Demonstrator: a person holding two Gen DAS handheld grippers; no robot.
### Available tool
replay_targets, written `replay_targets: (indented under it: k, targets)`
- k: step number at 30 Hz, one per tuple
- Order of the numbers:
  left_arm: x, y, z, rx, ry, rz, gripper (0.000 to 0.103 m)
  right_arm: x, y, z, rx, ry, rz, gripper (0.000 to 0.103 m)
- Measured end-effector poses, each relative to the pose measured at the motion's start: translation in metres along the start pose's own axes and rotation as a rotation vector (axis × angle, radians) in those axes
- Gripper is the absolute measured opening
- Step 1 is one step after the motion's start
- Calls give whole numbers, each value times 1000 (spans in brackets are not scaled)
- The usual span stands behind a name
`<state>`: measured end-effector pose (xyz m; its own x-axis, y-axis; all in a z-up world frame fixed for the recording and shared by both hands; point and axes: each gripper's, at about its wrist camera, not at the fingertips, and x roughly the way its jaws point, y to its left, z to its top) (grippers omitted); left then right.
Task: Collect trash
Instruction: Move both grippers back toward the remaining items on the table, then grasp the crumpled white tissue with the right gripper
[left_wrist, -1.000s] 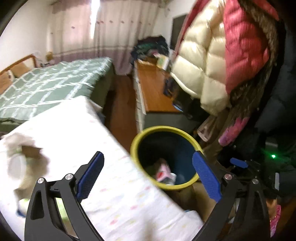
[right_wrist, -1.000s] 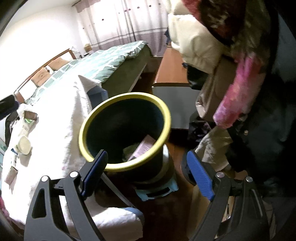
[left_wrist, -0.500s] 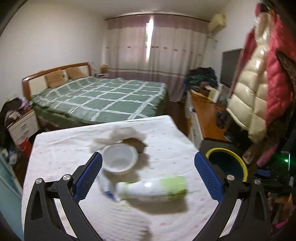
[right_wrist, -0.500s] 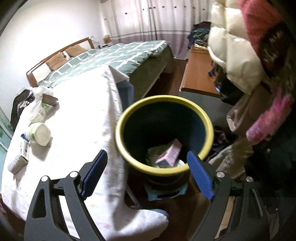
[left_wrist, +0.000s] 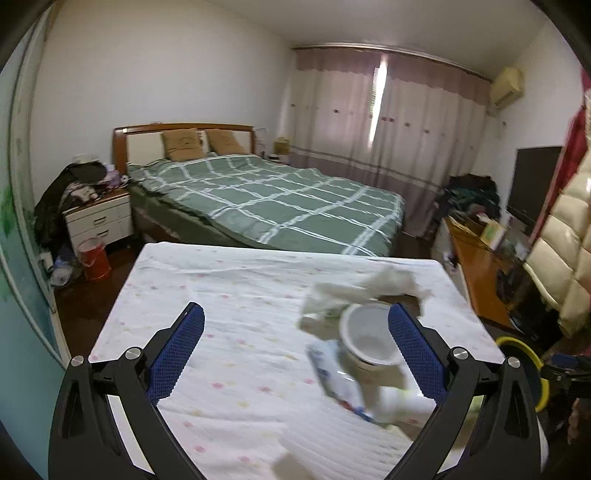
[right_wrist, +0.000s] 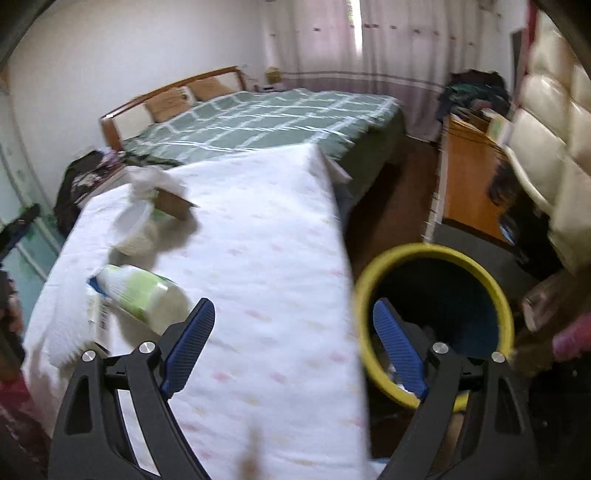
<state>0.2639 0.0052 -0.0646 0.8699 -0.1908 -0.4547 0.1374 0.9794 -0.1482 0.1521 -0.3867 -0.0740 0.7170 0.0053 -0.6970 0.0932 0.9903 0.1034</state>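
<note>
The trash lies in a loose cluster on the cloth-covered desk (left_wrist: 229, 332): a white cup (left_wrist: 367, 338) on its side, and touching it a white and green bottle (right_wrist: 142, 295), a flat printed packet (left_wrist: 338, 380), crumpled tissue (left_wrist: 391, 282) and a brown card piece (right_wrist: 173, 205) just behind. The yellow-rimmed bin (right_wrist: 436, 321) stands on the floor beside the desk's edge, some trash already inside.

A second ago both cameras looked down into that bin; now both have swung over to the desk. The left tongs (left_wrist: 295, 356) hang wide open and empty, the cup just by their right finger. The right tongs (right_wrist: 295, 345) are also wide open and empty, straddling the desk edge and the bin rim.

That reads as one drop finished and the next pickup starting, probably the cup or bottle.
</note>
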Motion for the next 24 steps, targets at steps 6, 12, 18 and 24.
replay_targets:
  k: [6, 12, 18, 24]
  targets:
    - [18, 27, -13, -46, -14, 14, 98, 17, 52, 17, -81, 12, 119, 83]
    - [23, 27, -17, -55, -9, 17, 98, 35, 97, 21, -185, 55, 182, 83]
    - [12, 29, -18, -61, -39, 45, 98, 45, 122, 51, -222, 23, 234, 83]
    - [17, 29, -21, -71, -10, 41, 98, 70, 163, 106, -335, -3, 281, 83]
